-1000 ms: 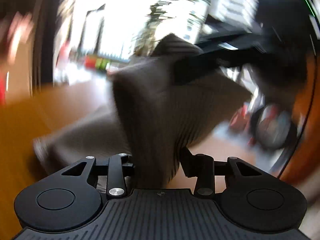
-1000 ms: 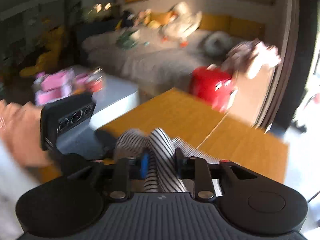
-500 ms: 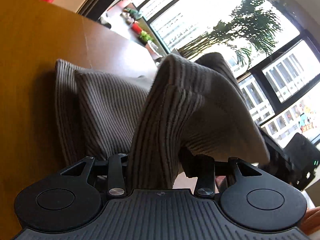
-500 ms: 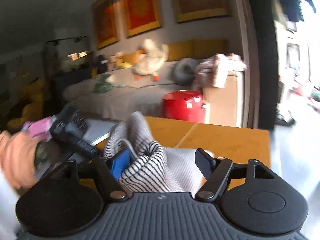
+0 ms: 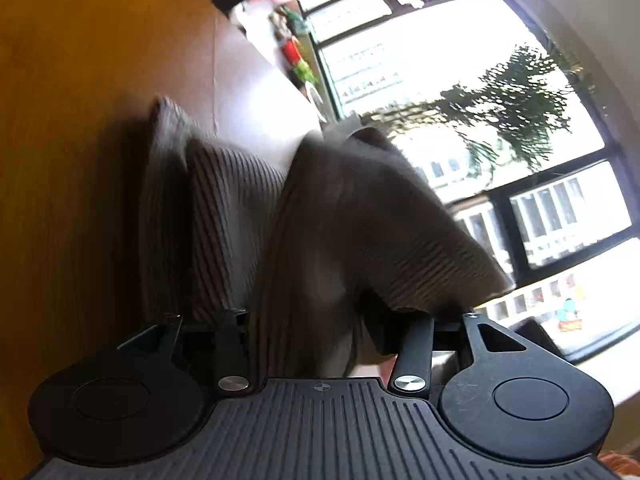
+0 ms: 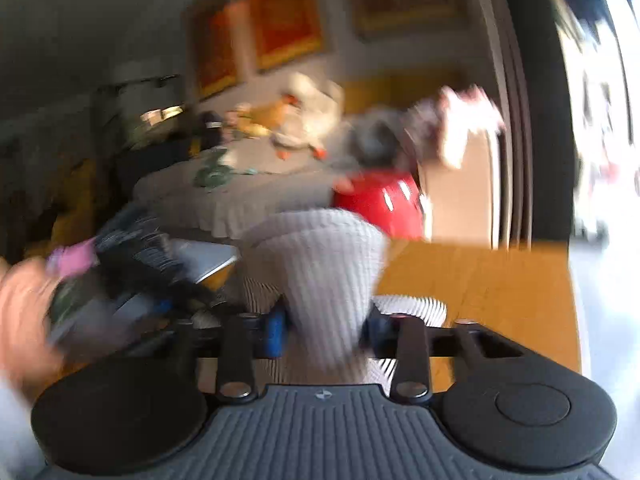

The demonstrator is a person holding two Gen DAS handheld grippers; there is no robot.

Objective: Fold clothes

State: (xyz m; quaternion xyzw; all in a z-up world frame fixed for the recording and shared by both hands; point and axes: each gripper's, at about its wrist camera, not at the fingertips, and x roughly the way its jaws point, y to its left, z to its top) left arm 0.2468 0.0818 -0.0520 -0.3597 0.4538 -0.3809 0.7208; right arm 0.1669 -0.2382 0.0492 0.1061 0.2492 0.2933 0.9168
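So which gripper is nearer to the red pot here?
Right, as far as the views show. The right gripper, shut on the striped garment, faces the red pot beyond the table's far edge. The left gripper faces the windows; no pot shows there.

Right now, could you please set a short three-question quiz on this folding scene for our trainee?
1. True or false: the left gripper has striped garment cloth between its fingers.
2. What does the garment rest on? A) wooden table B) sofa C) floor
3. Fill in: behind the table in the right wrist view stands a ____ container.

Key: 1 true; 2 A; 3 red.
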